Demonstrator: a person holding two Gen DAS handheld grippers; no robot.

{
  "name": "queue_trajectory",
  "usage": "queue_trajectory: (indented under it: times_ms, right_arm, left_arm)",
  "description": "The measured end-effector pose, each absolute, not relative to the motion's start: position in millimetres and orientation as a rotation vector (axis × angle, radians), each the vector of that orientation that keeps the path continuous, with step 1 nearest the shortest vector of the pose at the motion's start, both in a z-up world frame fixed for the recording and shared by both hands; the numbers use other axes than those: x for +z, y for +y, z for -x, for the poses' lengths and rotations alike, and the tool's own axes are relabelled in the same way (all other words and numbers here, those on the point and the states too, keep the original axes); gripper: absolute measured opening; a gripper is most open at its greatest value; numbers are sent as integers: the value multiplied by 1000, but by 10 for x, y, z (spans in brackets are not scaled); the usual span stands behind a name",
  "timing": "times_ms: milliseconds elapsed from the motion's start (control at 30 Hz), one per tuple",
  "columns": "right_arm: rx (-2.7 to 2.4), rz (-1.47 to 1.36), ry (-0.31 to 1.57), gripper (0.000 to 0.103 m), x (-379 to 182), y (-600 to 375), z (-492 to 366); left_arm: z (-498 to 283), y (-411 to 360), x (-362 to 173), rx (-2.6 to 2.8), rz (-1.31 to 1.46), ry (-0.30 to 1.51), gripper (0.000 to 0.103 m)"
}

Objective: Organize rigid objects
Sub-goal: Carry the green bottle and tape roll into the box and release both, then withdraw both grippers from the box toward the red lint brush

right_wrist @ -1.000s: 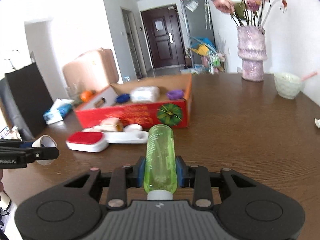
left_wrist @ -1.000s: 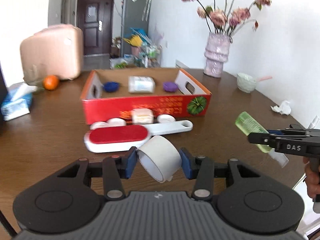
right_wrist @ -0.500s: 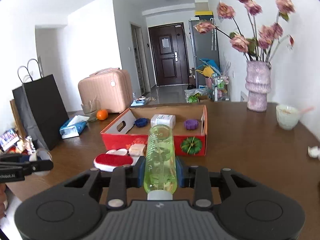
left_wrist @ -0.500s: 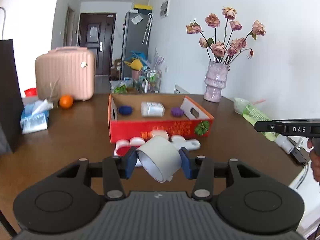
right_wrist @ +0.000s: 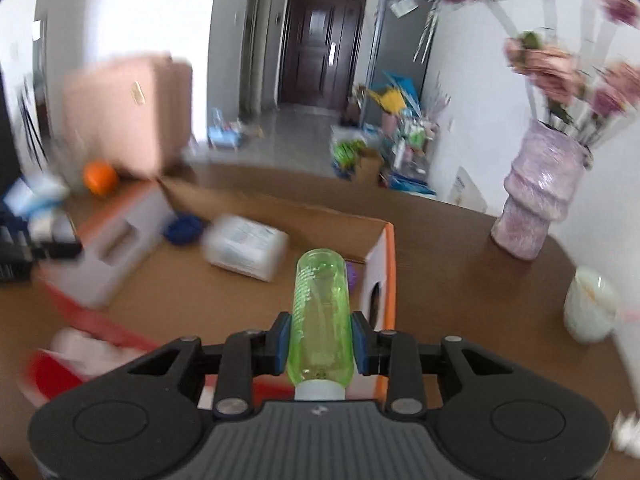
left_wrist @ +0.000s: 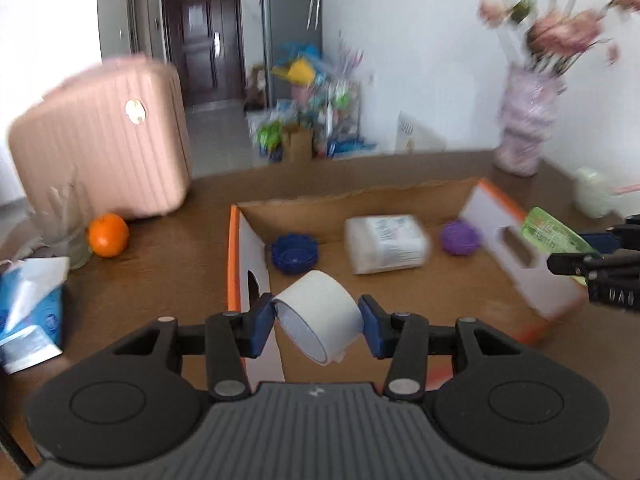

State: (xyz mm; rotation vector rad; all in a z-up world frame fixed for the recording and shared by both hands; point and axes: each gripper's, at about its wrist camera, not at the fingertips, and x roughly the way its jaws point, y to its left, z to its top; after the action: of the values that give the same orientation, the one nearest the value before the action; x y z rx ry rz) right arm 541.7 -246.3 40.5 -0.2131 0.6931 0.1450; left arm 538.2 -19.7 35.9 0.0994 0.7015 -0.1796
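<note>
Now both grippers hang over the cardboard box (left_wrist: pixel 436 296), formerly farther off: left gripper (left_wrist: pixel 318 320) clamping tape roll (left_wrist: pixel 320 314), right gripper (right_wrist: pixel 320 338) clamping green bottle (right_wrist: pixel 321 312), both angled downward.

Pink suitcase (left_wrist: pixel 104 140) on table edge, orange (left_wrist: pixel 108 235) just beside it. Tissue pack (left_wrist: pixel 28 308) far left. Flower vase (right_wrist: pixel 538 204) right; white cup (right_wrist: pixel 590 304) near it.

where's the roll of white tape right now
In the left wrist view, the white tape roll is clamped in the left gripper, over the near left corner of the cardboard box.
</note>
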Motion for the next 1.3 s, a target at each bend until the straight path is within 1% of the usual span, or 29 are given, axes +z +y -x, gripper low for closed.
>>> queue_trajectory:
  times_ms: [100,200,267,367,433,467,533,600,633,733,867,933,1033,1100,1167,1200,1233,1300]
  right_arm:
    - [106,379,757,30,90,-2249,-5873]
    - [74,530,782,30,-173,-2078,-6110]
    - [71,559,803,30,-296,-2019,-6248]
    - [68,560,810,30,-388,-2004,-6369]
    - [84,544,797,35,-381,-2006,-6379]
    - [86,527,794,39,-358,-2021,-6377]
    - [100,493,779,41,-252,-2068,-6339]
    - [94,497,754,47,-115,-2112,-6270]
    - [92,503,736,48,-32,-2130,-6207]
    - [92,509,698,49,241,-2195,-5989]
    - [100,464,651,55,635,-2329,-5581]
    - [101,453,624,58,815,-2378,-5366]
    - [117,419,585,61,1055,-2444,-4986]
    - [141,390,565,63,1175,-2495,-4731]
    - [168,358,547,66,1241,-2528,-4489]
    - [188,336,532,68,1255,-2552,-4336]
    - [198,318,519,68,1254,-2568,-4194]
    - [225,287,494,70,1232,-2584,-3889]
  left_arm:
    - [-5813,-188,141,-169,-69,772,47]
    - [-6037,-213,-21,-150,-81,778,47]
    - [-6116,-236,-120,-142,-96,787,50]
    - [-6144,-208,-159,-139,-83,755,57]
    - [-6137,-164,-121,-145,-56,751,60]
    - [-6125,-145,-89,-147,-50,749,61]
    - [-6098,-112,-2,-129,-55,739,63]
    - [-6024,-81,89,-126,-62,733,63]
    - [-5971,-71,147,-128,-69,734,64]
    - [-5731,-52,336,-114,-108,711,70]
    - [-5268,6,660,-115,-146,658,75]
    - [-5008,47,827,-111,-151,621,80]
    - [-4577,129,1031,-113,-153,565,83]
    - [-4285,171,1115,-111,-152,529,85]
    - [-3961,215,1159,-116,-151,491,91]
    - [-3794,249,1165,-119,-147,470,96]
    - [-3559,285,1148,-138,-138,432,99]
    - [-3176,348,1103,-160,-122,389,99]
